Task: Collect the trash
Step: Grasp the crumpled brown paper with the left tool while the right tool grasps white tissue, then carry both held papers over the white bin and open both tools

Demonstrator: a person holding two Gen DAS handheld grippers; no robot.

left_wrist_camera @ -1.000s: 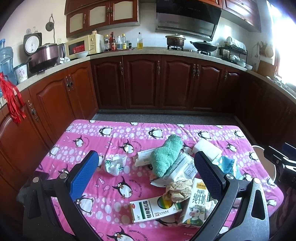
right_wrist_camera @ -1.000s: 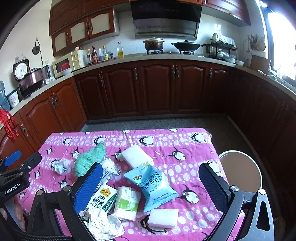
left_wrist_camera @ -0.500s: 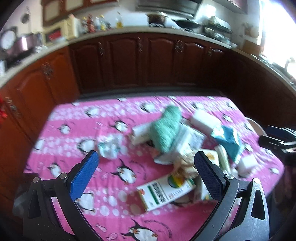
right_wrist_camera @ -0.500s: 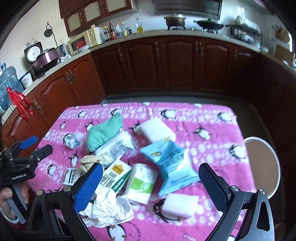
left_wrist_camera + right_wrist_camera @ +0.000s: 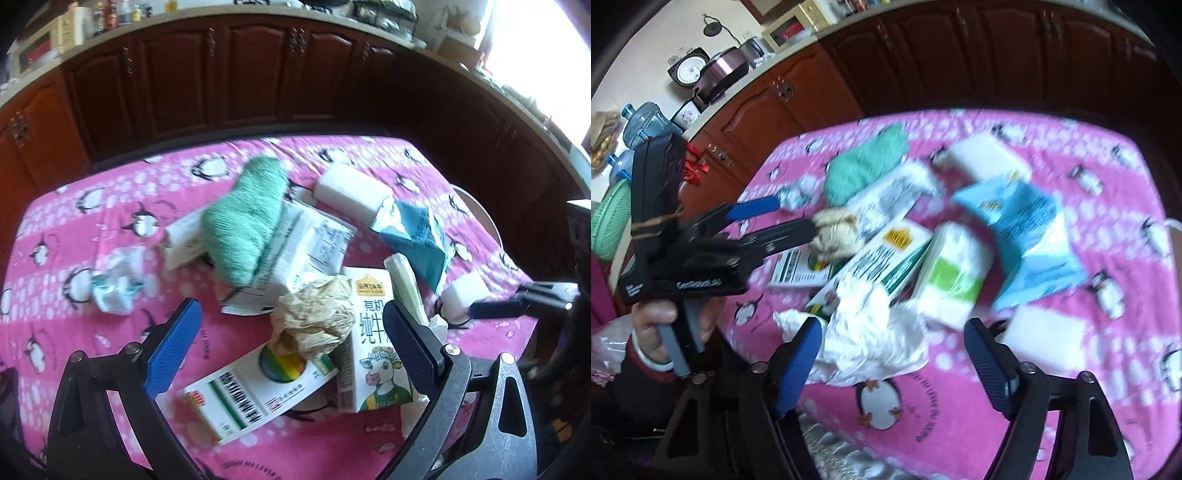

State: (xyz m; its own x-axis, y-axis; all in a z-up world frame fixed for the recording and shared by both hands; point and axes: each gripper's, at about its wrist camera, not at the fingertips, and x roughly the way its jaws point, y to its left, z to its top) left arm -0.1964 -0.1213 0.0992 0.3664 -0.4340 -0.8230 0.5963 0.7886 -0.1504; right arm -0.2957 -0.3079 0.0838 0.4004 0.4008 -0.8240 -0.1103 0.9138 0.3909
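Across the bench, draped in a pink penguin cloth, lies a heap of trash. Largest first: green towel slumped over a white printed packet; blue snack bag beside a white foam block; milk carton touching a crumpled brown paper ball; flat barcode box below; small wadded tissue apart on the left. Left gripper fingers spread wide, hovering over the paper ball, nothing clamped. Right gripper fingers just narrowing, astride a crumpled white plastic bag, pads not visibly pressing.
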